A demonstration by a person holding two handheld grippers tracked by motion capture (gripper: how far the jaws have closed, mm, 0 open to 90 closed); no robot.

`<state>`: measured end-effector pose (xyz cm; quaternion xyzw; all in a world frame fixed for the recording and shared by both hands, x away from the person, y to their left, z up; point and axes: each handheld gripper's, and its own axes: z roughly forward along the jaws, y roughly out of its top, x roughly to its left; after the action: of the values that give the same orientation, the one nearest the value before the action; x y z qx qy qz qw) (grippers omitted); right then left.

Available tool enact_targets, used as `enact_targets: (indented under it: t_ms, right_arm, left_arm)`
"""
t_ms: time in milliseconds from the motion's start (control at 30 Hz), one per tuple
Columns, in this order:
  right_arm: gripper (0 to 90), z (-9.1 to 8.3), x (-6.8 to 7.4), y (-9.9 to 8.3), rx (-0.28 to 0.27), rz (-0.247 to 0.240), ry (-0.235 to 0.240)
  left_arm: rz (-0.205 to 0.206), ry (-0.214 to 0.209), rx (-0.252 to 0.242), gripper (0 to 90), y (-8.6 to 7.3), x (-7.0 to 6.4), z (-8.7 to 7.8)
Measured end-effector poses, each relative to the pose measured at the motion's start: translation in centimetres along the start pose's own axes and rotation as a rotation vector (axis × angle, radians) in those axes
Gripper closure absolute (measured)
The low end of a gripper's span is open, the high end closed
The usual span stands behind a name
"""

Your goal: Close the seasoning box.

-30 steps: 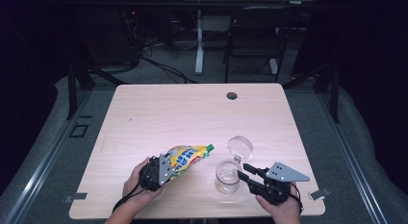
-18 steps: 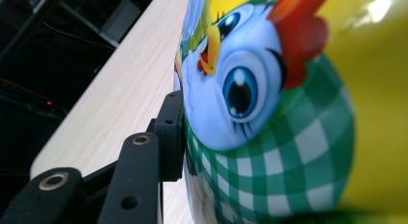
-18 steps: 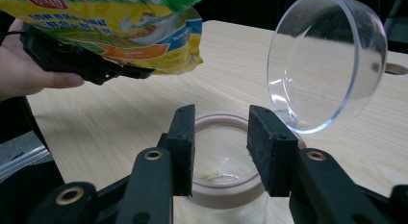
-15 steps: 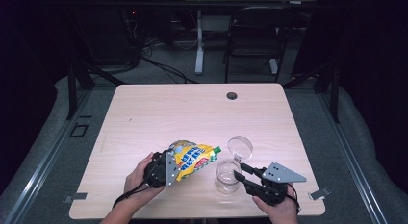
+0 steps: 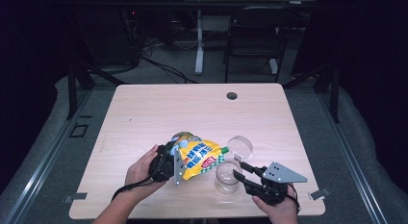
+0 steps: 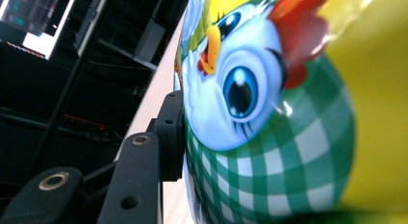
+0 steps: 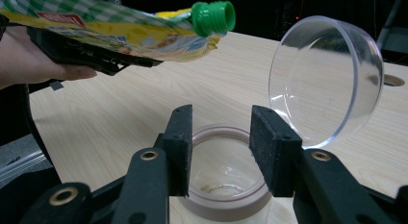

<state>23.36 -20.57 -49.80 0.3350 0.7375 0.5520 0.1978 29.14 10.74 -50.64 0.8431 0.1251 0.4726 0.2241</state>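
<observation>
So,

- my left gripper [image 5: 174, 162] has its jaws clamped on the yellow pouch [image 5: 199, 157], held tilted above the tabletop [image 5: 159, 113], its green cap [image 7: 212, 16] pointing toward the jar.
- my right gripper [image 5: 239, 170] has its jaws spread apart, one either side of the glass jar's [image 5: 227, 177] rim, not pinching it as far as I can see.
- the clear lid [image 5: 239, 147] sits tipped on its edge just behind the jar.
- jar's near the front edge; loads of bare tabletop further back, up to the cable hole [image 5: 232, 95].
</observation>
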Motion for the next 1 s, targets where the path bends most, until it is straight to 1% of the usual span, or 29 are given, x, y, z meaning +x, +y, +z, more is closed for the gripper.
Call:
enact_targets:
  t_ms: [67,100,133,167,300,333,367,400,433,567,633,700,733,767,833,900,933,1000]
  right_arm:
    - [60.2,0.0,0.1,0.1,-0.008,0.003,-0.003]
    - [60.1,-0.1,0.1,0.1,-0.002,-0.001,-0.003]
    - [60.1,-0.1,0.1,0.1,-0.002,-0.001,-0.003]
    - [59.9,-0.1,0.1,0.2,-0.003,-0.002,-0.002]
    - [59.4,0.0,0.3,0.2,-0.005,-0.003,0.001]
    - [59.2,0.1,0.4,0.2,-0.003,-0.007,0.002]
    - [59.3,0.1,0.4,0.3,0.0,-0.009,0.004]
    - [59.3,0.1,0.4,0.3,0.0,-0.009,0.004]
    - [59.3,0.2,0.6,0.3,0.002,-0.015,0.004]
    - [59.3,0.4,0.7,0.3,0.003,-0.016,0.009]
    - [60.9,0.5,0.9,0.2,0.008,-0.022,0.015]
    - [62.0,0.6,1.0,0.2,0.013,-0.024,0.016]
    - [62.4,0.7,1.0,0.2,0.012,-0.026,0.019]
    - [62.4,0.7,1.0,0.2,0.012,-0.026,0.019]
    - [63.2,0.8,1.2,0.2,0.016,-0.032,0.02]
    - [63.4,0.8,1.2,0.2,0.018,-0.036,0.018]
    - [63.6,0.8,1.2,0.2,0.021,-0.039,0.019]
    - [64.2,0.9,1.3,0.2,0.022,-0.041,0.019]
  left_arm:
    - [0.018,0.009,-0.004,59.8,0.3,0.0,0.0]
    - [0.049,0.015,0.005,59.8,0.5,0.1,-0.1]
    - [0.049,0.015,0.005,59.8,0.5,0.1,-0.1]
    - [0.071,0.023,0.012,59.8,0.6,0.1,-0.1]
    - [0.081,0.026,0.012,59.8,0.7,0.0,-0.2]
    - [0.103,0.035,0.018,59.8,0.8,0.0,-0.2]
    - [0.103,0.035,0.018,59.8,0.8,0.0,-0.2]
    - [0.114,0.038,0.023,59.8,0.8,-0.1,-0.2]
    - [0.134,0.049,0.024,59.8,0.8,-0.2,-0.2]
    - [0.15,0.058,0.022,59.9,0.9,-0.2,-0.3]
    - [0.174,0.07,0.022,59.9,1.0,-0.4,-0.4]
    - [0.184,0.074,0.023,59.8,1.1,-0.6,-0.3]
    - [0.198,0.079,0.025,59.8,1.2,-0.6,-0.3]
    - [0.198,0.079,0.025,59.8,1.2,-0.6,-0.3]
    - [0.229,0.09,0.03,59.8,1.3,-0.8,-0.2]
    - [0.23,0.089,0.031,59.8,1.3,-0.9,-0.2]
    - [0.237,0.093,0.026,59.8,1.3,-1.0,-0.2]
    - [0.259,0.097,0.031,59.9,1.4,-1.1,-0.1]
